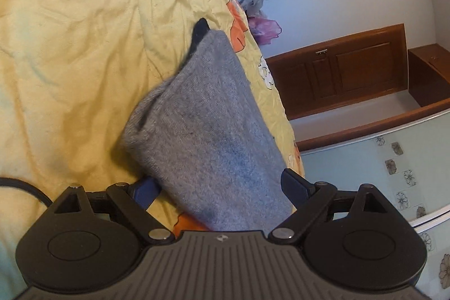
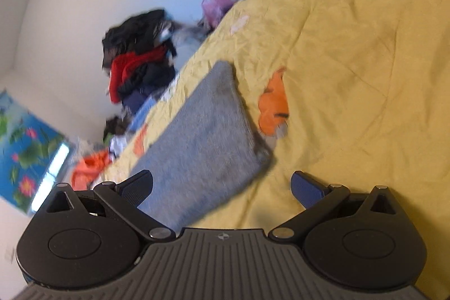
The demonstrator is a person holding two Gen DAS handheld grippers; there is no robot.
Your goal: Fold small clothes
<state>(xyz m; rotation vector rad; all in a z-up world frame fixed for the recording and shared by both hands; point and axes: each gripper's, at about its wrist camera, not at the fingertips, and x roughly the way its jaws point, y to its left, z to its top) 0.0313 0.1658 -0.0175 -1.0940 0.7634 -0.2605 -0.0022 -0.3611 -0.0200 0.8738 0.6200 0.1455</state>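
1. A grey sock is lying flat on the yellow carrot-print bedspread, close to the bed's edge, and everything else here is placed from that sock.
2. The left gripper is hanging just over the sock's near end, its fingers standing wide apart, one on either side of the fabric; neither pad is pressing on it, so nothing is being gripped.
3. At the sock's far tip a small dark piece is sticking out from under it; what it is I cannot tell.
4. From the right wrist view the same sock is running away from the camera, slanting along the bedspread.
5. The right gripper is also sitting at the sock's near end with its fingers spread wide; the left-hand finger is showing just beside the sock's edge, the other is standing over bare bedspread, well clear of the fabric. Empty too.
6. Beyond the sock's far end, off the bed, a pile of dark and red clothes is lying against the white wall, somewhat blurred.
7. An orange carrot print is sitting just beside the sock on the bedspread.
8. A black cable is curling over the bedspread, well apart from the sock, near the left gripper's body.
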